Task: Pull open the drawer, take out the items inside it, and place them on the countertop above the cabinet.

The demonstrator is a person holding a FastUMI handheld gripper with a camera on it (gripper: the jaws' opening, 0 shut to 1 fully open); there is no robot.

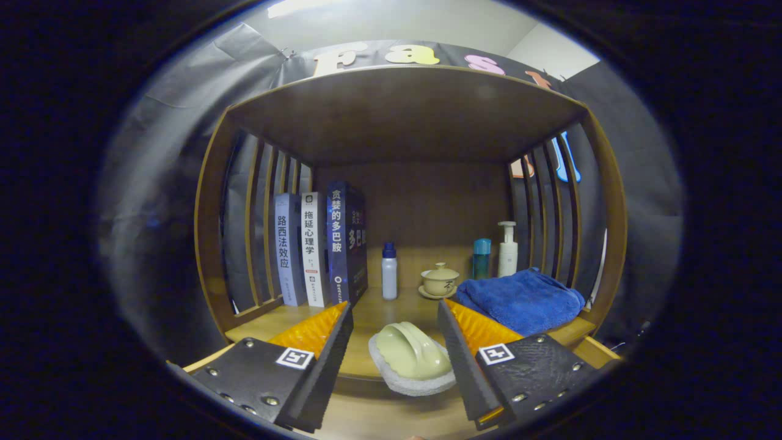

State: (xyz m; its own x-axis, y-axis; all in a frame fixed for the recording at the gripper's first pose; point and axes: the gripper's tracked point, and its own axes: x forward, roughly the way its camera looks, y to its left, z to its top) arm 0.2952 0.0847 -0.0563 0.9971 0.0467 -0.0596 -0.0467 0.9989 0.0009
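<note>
1. The scrub brush, a pale moulded handle on a white spongy pad, lies between my fingers on the wooden countertop, its front edge hanging a little past the countertop's front lip.
2. I judge it light. The handle looks like stiff, smooth plastic, so it may be a bit slippery; the pad beneath looks soft and would squash if squeezed.
3. The best hold, I reckon, is across the raised handle, one finger on each long side, above the pad, so the grip bites on the hard part.
4. My gripper stands wide open: the jaws are spread to either side of the brush with clear gaps, touching nothing and holding nothing.
5. Whether this brush is already set down or is yet to be lifted, I cannot tell from here; it rests flat and steady on the wood.
6. Beyond my fingers the shelf holds a blue towel, a lidded teacup, a small white bottle and upright books, all well apart from the brush.
</note>
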